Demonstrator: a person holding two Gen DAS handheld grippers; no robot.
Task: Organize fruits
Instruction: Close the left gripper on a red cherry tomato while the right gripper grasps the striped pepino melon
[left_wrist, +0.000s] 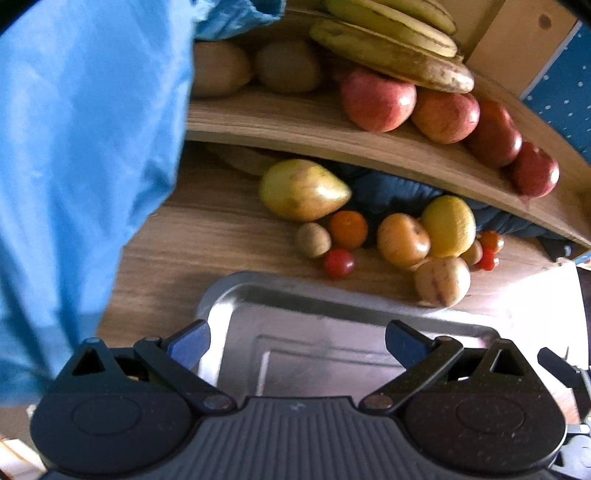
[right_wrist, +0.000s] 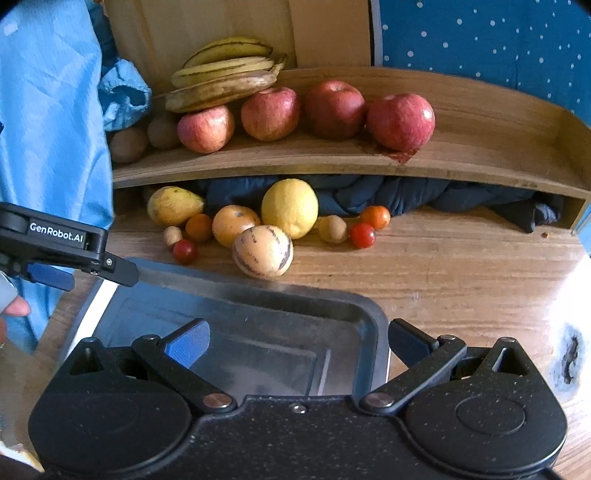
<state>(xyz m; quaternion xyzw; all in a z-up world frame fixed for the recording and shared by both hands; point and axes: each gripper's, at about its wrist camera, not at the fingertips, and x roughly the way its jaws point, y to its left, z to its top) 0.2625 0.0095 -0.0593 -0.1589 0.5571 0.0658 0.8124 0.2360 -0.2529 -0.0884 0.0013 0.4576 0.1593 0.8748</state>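
Hovering over the tray (right_wrist: 236, 295), both of your tools are empty: the right hand-held gripper (right_wrist: 297, 341) has its fingers spread wide with nothing between them, and the left hand-held gripper (left_wrist: 297, 341) is spread the same way over the tray's near half. The tray lies bare just under and ahead of both, so by my reading the sorting is at its start and the step in hand is picking the first loose fruit. That fruit sits on the desk (right_wrist: 443, 266) just beyond the tray's far rim: a striped melon (right_wrist: 263, 251) nearest your right fingers, touching an orange fruit (right_wrist: 234, 225) and a lemon (right_wrist: 290, 207) behind it, with a pear (right_wrist: 173, 205) further left, small tomatoes (right_wrist: 184, 251) and pale round nuts (right_wrist: 332, 229) scattered among them. Above, on the shelf (right_wrist: 461, 155), four apples (right_wrist: 400, 120) stand in a row, with bananas (right_wrist: 225, 79) and kiwis (right_wrist: 162, 131) at the left end; those look already placed. A blue sleeve (left_wrist: 81, 166) fills the left of the left view and hides that end of the desk. Your next move, I judge, calls for reaching the right tool forward over the rim to the melon, squaring the fingers on its widest part. It is round and smooth, so close gently, or it may roll into its neighbours.
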